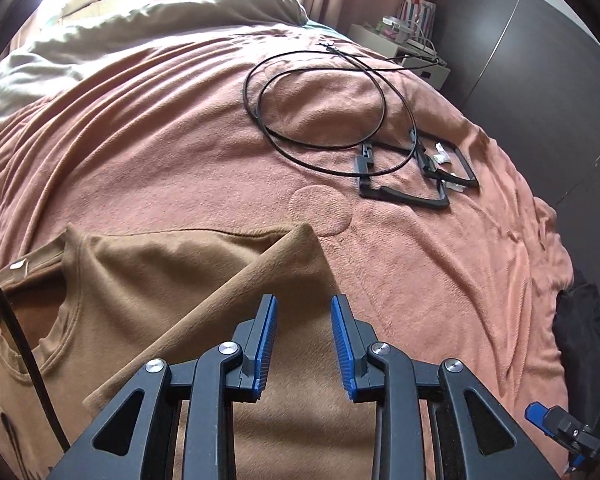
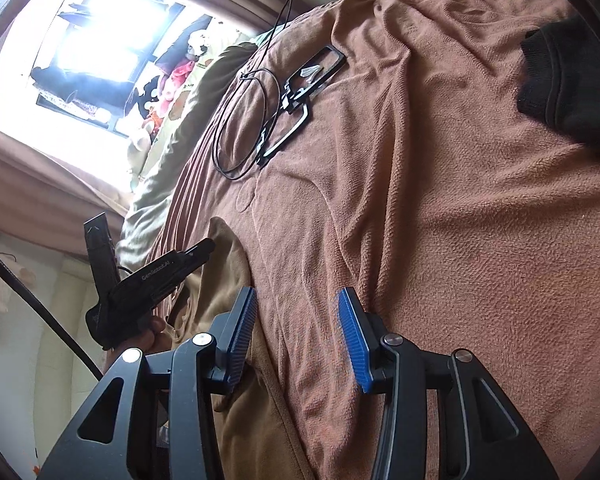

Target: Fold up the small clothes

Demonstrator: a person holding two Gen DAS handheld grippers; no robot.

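Observation:
A brown T-shirt [image 1: 160, 280] lies flat on the pink blanket [image 1: 180, 140], neckline to the left, with its right side folded over in a diagonal flap. My left gripper [image 1: 304, 300] hangs just above that flap, open, with nothing pinched between its blue pads. In the right wrist view the shirt [image 2: 224, 248] shows as a tan strip at the left. My right gripper [image 2: 298, 292] stands open over the blanket [image 2: 420, 240] beside the shirt's edge and holds nothing. A hand holds the left gripper's body [image 2: 148, 280] at the left. The right gripper's tip [image 1: 560, 428] shows low on the right.
A looped black cable [image 1: 320, 80] and black plastic frames [image 1: 404, 192] lie on the blanket beyond the shirt. A black garment [image 2: 572, 80] sits at the bed's right edge. A pale duvet [image 1: 140, 28] covers the head of the bed, and a nightstand [image 1: 400, 40] stands behind it.

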